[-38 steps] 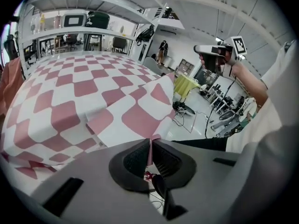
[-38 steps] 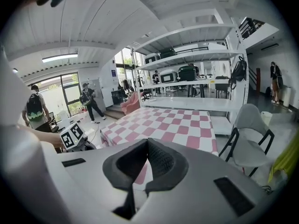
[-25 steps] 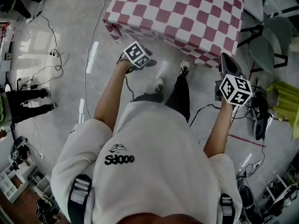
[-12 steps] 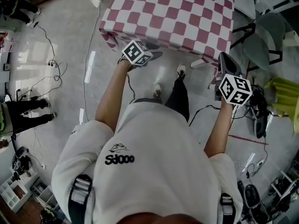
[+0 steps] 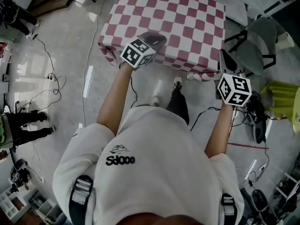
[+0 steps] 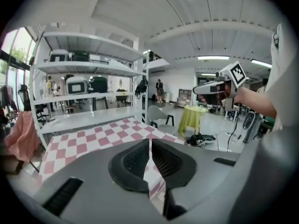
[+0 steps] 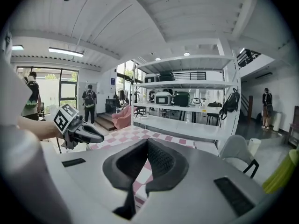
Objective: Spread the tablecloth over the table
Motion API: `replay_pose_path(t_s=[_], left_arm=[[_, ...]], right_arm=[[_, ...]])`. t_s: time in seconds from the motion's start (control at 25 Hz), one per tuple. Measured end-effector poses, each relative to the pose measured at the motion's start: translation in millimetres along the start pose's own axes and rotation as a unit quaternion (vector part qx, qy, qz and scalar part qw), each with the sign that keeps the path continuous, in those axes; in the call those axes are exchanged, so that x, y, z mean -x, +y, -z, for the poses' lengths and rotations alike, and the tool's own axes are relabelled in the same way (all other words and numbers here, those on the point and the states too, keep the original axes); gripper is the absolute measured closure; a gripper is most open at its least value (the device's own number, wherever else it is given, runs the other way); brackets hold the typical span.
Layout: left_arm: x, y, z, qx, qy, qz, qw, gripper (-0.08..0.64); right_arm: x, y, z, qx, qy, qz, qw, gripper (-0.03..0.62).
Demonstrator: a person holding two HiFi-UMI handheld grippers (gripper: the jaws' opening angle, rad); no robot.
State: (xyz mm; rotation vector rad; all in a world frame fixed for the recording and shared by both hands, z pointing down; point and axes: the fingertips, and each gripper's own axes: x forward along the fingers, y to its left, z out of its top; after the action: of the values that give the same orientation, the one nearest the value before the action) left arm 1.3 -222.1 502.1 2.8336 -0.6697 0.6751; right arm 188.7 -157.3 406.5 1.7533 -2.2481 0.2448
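The red-and-white checked tablecloth [image 5: 171, 18] lies over the table, its edges hanging down the near side. My left gripper [image 5: 157, 36] hovers above the cloth's near edge. Its jaws have just been closing, and its pads [image 6: 135, 160] now meet with nothing between them; the cloth [image 6: 88, 139] shows beyond. My right gripper [image 5: 224, 55] is raised off the table's near right corner, apart from the cloth. In the right gripper view its pads [image 7: 159, 160] touch at the top, shut on nothing, and the left gripper [image 7: 91, 136] shows at the left.
A grey chair [image 5: 260, 46] stands right of the table, with a yellow-green covered stand [image 5: 281, 97] beyond it. Cables [image 5: 54, 69] trail over the floor at left. A person [image 5: 28, 123] stands at far left. A white shelf rack [image 6: 84, 78] rises behind the table.
My left gripper has risen from below the table's edge and moved forward over the cloth. The right gripper has risen a little by the near right corner.
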Motion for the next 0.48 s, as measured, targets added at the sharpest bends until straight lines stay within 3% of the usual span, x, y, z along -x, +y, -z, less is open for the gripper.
replay_pose_path(t_s=[0.24, 0.48], left_arm=[[35, 11, -75, 0.004, -0.112, -0.055, 0.9922, 0.526], [70, 20, -121, -0.044, -0.128, -0.107, 0.9851, 0.529]], right_arm=[[8, 9, -45, 0.057, -0.032, 0.014, 0.998, 0.571], [12, 31, -94, 0.116, -0.069, 0.007, 0.991, 0.571]])
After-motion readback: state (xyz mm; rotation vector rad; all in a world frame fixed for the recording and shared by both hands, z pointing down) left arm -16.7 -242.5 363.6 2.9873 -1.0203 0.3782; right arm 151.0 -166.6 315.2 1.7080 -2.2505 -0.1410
